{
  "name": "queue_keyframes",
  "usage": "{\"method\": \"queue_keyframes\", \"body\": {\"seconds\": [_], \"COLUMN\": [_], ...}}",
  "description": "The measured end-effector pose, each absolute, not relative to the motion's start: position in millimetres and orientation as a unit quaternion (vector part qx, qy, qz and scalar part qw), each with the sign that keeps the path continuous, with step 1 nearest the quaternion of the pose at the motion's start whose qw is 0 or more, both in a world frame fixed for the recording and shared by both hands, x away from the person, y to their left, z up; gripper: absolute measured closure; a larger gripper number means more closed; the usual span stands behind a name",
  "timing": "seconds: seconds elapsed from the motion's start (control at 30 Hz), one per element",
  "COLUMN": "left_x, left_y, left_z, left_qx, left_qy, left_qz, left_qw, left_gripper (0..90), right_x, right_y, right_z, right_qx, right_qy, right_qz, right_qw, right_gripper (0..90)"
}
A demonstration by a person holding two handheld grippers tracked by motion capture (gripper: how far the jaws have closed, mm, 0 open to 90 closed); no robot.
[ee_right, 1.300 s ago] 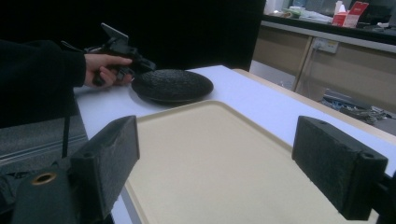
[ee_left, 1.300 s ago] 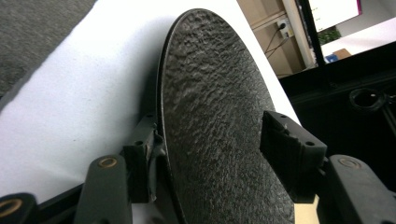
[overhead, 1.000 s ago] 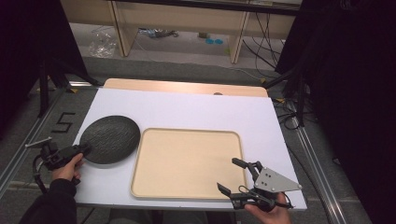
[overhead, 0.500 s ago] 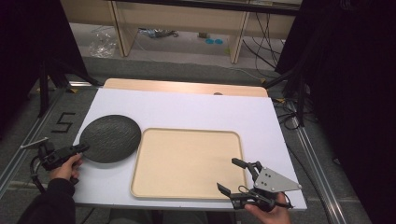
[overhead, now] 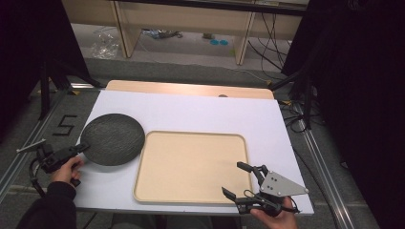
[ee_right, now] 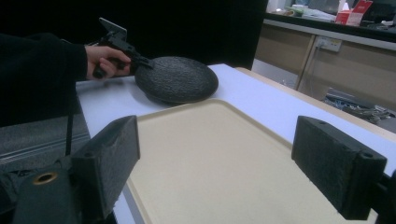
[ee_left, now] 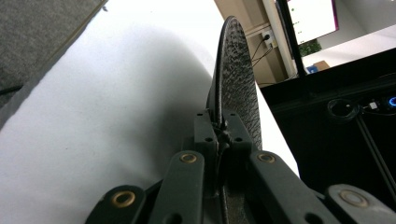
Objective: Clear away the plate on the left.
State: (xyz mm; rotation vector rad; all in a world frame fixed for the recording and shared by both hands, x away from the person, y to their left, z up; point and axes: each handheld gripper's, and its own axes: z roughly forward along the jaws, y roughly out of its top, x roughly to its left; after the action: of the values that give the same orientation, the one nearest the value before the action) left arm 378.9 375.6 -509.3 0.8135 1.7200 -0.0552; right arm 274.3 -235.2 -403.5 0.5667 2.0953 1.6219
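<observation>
A black, rough-textured round plate (overhead: 113,139) lies on the white tabletop (overhead: 191,112), just left of a beige tray (overhead: 191,164). My left gripper (overhead: 85,148) reaches the plate's left rim from the table's left edge. Its jaws have just been closing with the rim between them, and in the left gripper view the gripper (ee_left: 219,128) clamps the edge of the plate (ee_left: 238,79). My right gripper (overhead: 232,178) stands open at the tray's near right corner, nothing between its pads (ee_right: 112,158). Beyond them lie the tray (ee_right: 210,140) and the plate (ee_right: 177,79).
A wooden strip (overhead: 191,89) borders the table's far edge. Black curtains hang at both sides. Behind the table stand wooden shelf legs (overhead: 119,28) with cables and a plastic bag (overhead: 102,45) on the floor. A "5" mark (overhead: 64,125) is on the floor at left.
The left gripper's jaws have closed onto the plate's left rim. Plate, tray and right gripper stay where they were.
</observation>
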Motion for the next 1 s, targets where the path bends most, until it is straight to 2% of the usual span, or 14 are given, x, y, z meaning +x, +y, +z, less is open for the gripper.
{"method": "queue_keyframes", "body": {"seconds": [0.63, 0.87, 1.0], "left_x": [374.1, 371.6, 371.8], "left_y": [370.5, 371.8, 367.2], "left_z": [-502.4, -500.9, -497.7], "left_qx": [0.311, 0.289, 0.298], "left_qy": [0.748, 0.745, 0.733], "left_qz": [-0.025, -0.043, -0.057], "left_qw": [0.586, 0.6, 0.608], "left_gripper": [85.9, 85.6, 85.5], "right_x": [274.7, 274.8, 275.6], "right_y": [-235.8, -235.4, -234.7], "right_z": [-403.3, -403.5, -404.2], "right_qx": [0.202, 0.201, 0.201], "right_qy": [0.758, 0.759, 0.752], "right_qz": [0.583, 0.584, 0.591], "right_qw": [0.21, 0.207, 0.209], "right_gripper": [16.9, 16.9, 16.9]}}
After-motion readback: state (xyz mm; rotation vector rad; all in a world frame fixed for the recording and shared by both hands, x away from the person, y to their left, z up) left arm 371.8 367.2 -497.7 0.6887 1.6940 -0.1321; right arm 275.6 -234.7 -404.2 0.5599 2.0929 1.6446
